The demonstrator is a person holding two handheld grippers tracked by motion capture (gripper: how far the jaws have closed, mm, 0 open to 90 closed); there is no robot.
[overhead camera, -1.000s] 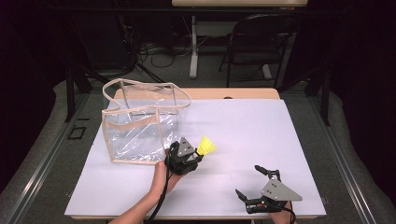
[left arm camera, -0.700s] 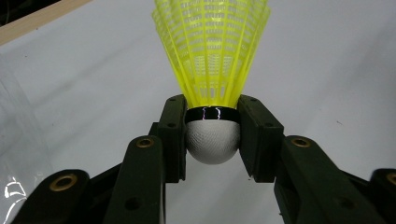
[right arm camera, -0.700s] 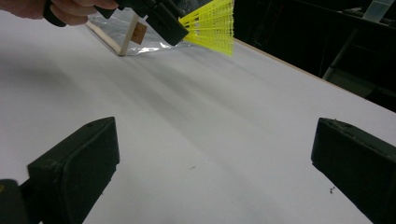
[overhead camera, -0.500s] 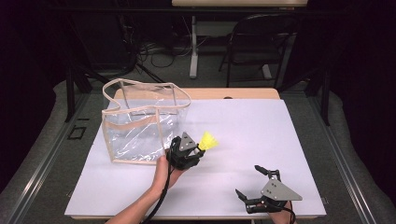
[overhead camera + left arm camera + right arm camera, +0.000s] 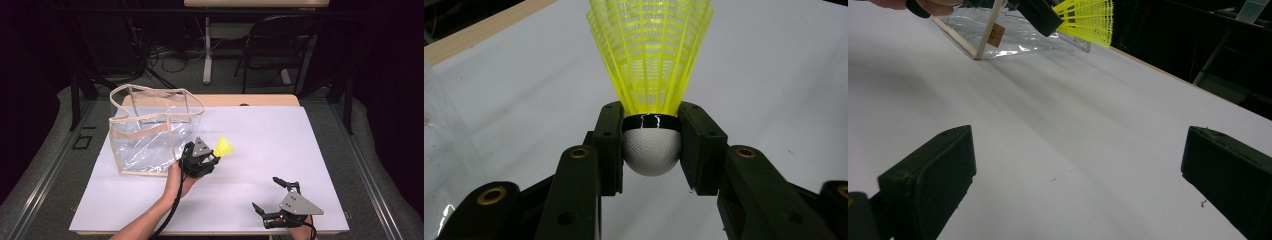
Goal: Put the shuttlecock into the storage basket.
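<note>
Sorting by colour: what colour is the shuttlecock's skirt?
Bright yellow skirt, above a white cork; clearest in the left gripper view.

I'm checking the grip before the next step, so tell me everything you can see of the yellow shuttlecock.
The shuttlecock has a bright yellow plastic skirt of thin ribs and mesh, a black band below it, and a rounded white, finely textured cap. The left gripper clamps it: one black pad presses on each side of the cap at the band. The skirt points away from the gripper. In the high view it is held just right of the clear bag, over the white table. Whether it touches the table cannot be told.
</note>
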